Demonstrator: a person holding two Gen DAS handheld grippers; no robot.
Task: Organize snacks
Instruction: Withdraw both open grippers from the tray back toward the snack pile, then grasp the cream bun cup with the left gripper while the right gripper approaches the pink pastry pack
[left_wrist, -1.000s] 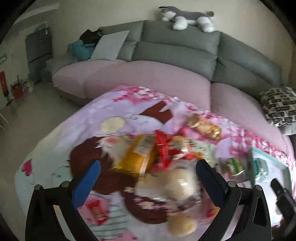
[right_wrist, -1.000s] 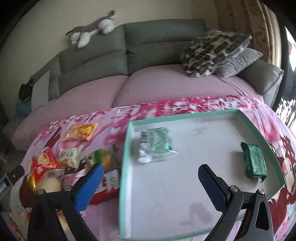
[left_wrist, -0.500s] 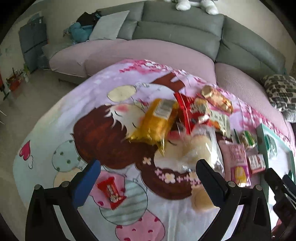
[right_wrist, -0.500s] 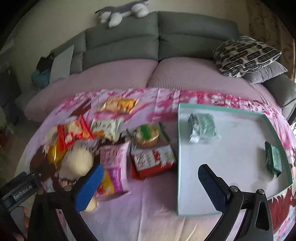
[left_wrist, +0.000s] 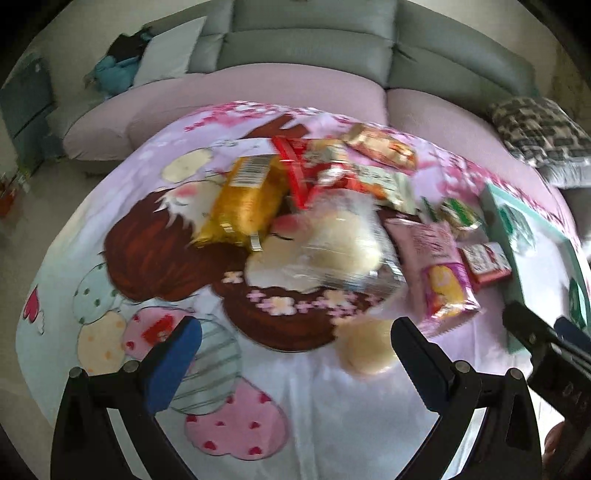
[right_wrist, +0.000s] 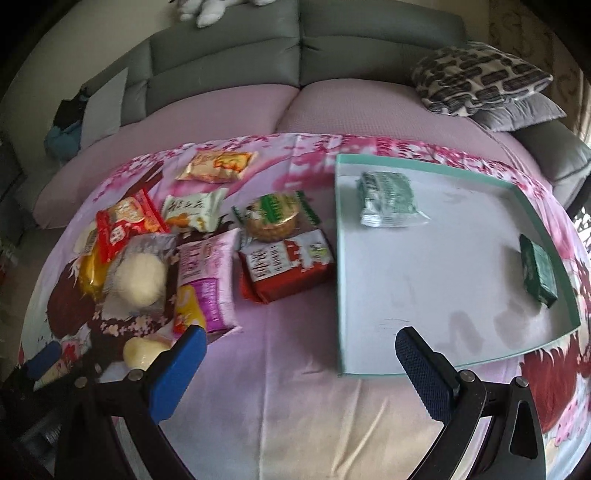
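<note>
Two green packets lie in the teal-rimmed tray (right_wrist: 338, 258) at the right of the cloth-covered desk (right_wrist: 295, 369) — a pale green one (right_wrist: 389, 199) at the far left corner, long axis left to right, and a dark green one (right_wrist: 537, 271) by the right rim, long axis near to far. To the tray's left lies a loose cluster of about nine snacks, among them a red box (right_wrist: 286, 266), a pink bag (right_wrist: 207, 277) lying near-to-far, a round cake (right_wrist: 273, 214) and a clear-wrapped bun (right_wrist: 138, 277); their print is too blurred to read. The left gripper (left_wrist: 295, 350) and right gripper (right_wrist: 299, 354) both hover with fingers spread wide apart, gripping nothing — the right over bare cloth near the tray's near left corner.
</note>
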